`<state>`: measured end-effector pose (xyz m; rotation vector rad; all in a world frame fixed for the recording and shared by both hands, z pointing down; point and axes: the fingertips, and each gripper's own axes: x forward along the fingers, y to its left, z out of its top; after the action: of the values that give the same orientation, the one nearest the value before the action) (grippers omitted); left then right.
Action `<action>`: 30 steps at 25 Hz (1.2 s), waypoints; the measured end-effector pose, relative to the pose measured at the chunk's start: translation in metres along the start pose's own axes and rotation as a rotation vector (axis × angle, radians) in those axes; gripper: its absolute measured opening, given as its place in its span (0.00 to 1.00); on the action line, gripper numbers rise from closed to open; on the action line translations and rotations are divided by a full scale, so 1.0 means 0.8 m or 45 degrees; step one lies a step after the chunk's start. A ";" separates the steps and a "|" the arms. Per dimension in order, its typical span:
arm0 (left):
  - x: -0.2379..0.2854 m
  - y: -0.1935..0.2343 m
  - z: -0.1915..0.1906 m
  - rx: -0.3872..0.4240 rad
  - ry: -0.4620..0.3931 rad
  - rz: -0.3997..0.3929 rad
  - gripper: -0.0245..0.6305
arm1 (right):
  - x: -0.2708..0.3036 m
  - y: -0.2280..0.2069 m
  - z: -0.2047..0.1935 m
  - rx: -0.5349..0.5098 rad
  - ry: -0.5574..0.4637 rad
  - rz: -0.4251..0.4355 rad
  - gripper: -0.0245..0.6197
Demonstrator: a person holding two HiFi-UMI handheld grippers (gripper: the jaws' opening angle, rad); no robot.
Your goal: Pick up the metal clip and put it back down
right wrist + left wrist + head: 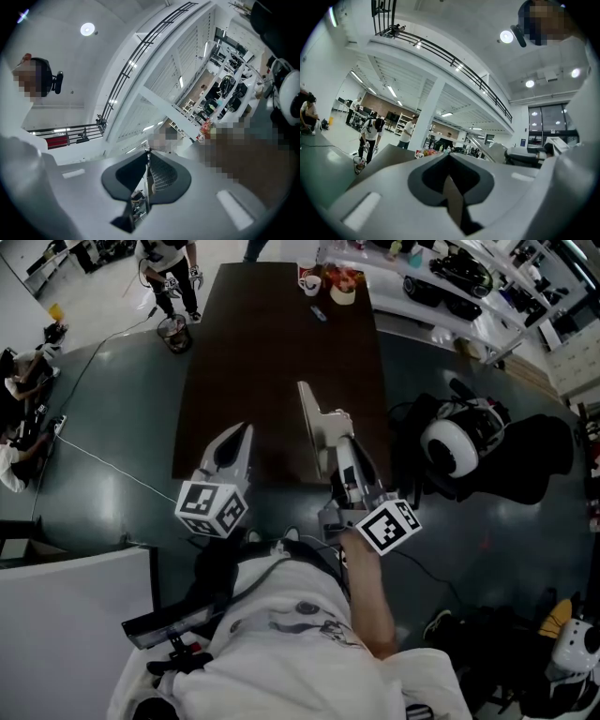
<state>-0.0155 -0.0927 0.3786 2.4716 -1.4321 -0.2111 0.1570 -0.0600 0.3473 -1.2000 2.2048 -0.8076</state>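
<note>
**Ana:** Closest to the head camera is the person's white shirt [281, 652], and just beyond it sit the two marker cubes [212, 509]. What are the grippers doing?

**Ben:** The left gripper [246, 427] hangs over the near edge of the dark brown table [272, 343]. In its own view the left gripper's tips meet, leaving only a brown sliver of gap lower down. Nothing is between them.

**Ana:** And the right one?

**Ben:** The right gripper [302, 386] reaches further out over the table and is rolled onto its side. In the right gripper view its pads are drawn nearly together on a thin strip of metal, which looks like the metal clip [146, 180].

**Ana:** Which way does the clip lie?

**Ben:** It is edge-on to that camera. Its long axis runs along the jaws from their base to the tips, and a fine end pokes out just past them. A shiny patch shows low down, near the base.

**Ana:** Can you see it from the head view?

**Ben:** No, it is too slim to pick out there. Cups [309, 282] stand at the table's far end, well apart from both grippers.
</note>
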 end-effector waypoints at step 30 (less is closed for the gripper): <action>0.061 0.038 -0.070 -0.037 0.145 0.131 0.03 | 0.057 -0.109 -0.043 0.113 0.178 -0.044 0.08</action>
<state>-0.0018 -0.1399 0.4418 2.3390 -1.4920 -0.0684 0.1613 -0.1284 0.4259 -1.1736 2.2377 -1.0208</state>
